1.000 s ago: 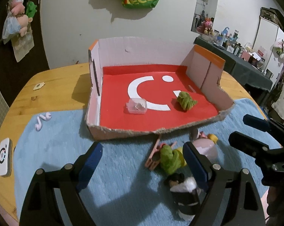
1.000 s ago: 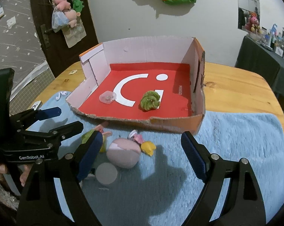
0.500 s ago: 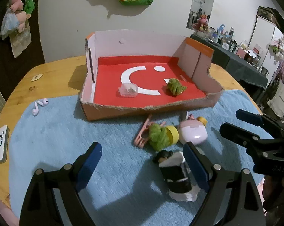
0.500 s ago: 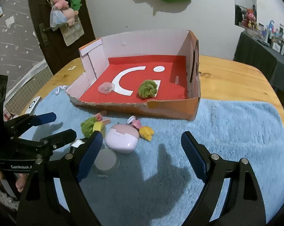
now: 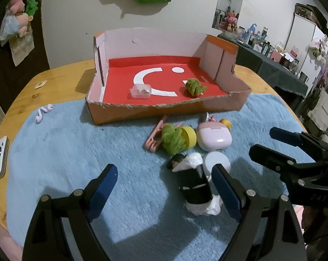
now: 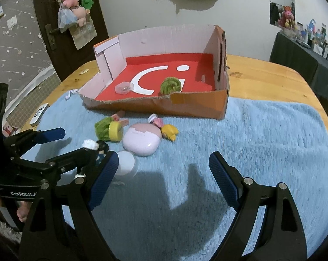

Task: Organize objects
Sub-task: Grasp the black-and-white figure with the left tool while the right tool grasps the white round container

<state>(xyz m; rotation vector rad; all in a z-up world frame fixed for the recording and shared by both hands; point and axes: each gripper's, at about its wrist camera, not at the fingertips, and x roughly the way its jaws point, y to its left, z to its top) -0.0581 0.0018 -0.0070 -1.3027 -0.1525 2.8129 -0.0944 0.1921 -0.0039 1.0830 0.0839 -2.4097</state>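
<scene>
1. On the counter [image 5: 61,71], the cardboard box [image 5: 164,108] now sits farther from both cameras than a second ago, and more blue towel [image 5: 66,152] shows in front of it. I have drawn both tools back toward the near edge, so I judge I'm lining up the next pick, not placing.
2. The box already holds a clear case [image 5: 141,90] and a green pom [image 5: 194,87]; the pile outside still waits.
3. The black-and-white figure [image 5: 193,180] lies on its side, long axis near-to-far, dark head pointing far, just inside my left gripper [image 5: 164,187]'s right jaw. Jaws wide, untouched.
4. My right gripper [image 6: 164,178], also wide and empty, hangs over bare towel right of the pink case [image 6: 142,141].
</scene>
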